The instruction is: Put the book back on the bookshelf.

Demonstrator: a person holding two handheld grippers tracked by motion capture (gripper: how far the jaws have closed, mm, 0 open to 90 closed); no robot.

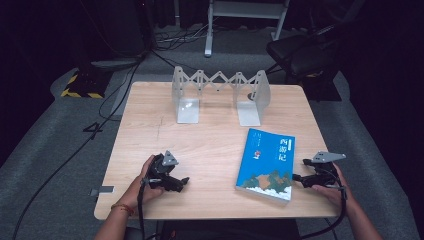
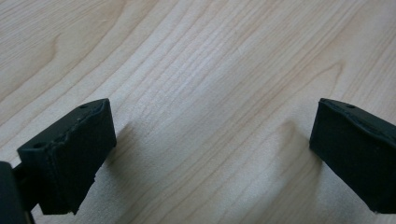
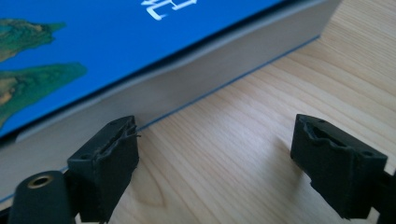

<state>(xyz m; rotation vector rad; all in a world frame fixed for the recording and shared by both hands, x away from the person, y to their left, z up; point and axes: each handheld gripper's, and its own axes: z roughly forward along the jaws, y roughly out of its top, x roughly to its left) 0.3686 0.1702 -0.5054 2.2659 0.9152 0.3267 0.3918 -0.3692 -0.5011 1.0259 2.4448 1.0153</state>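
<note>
A blue paperback book (image 1: 267, 162) with white characters and a green landscape lies flat on the right half of the wooden table (image 1: 150, 135). My right gripper (image 1: 297, 177) sits low on the table just right of it and points at its page edge. In the right gripper view the jaws (image 3: 215, 163) stand open with bare wood between them, and the book (image 3: 93, 46) is close in front of the left jaw. My left gripper (image 1: 184, 181) rests near the front left, open (image 2: 210, 154) over bare wood.
A metal expanding book rack (image 1: 220, 92) with two upright end plates stands at the table's far edge. Beyond the table are a black chair (image 1: 300, 55), loose cables on the grey floor and a yellow-and-black striped base (image 1: 80, 87).
</note>
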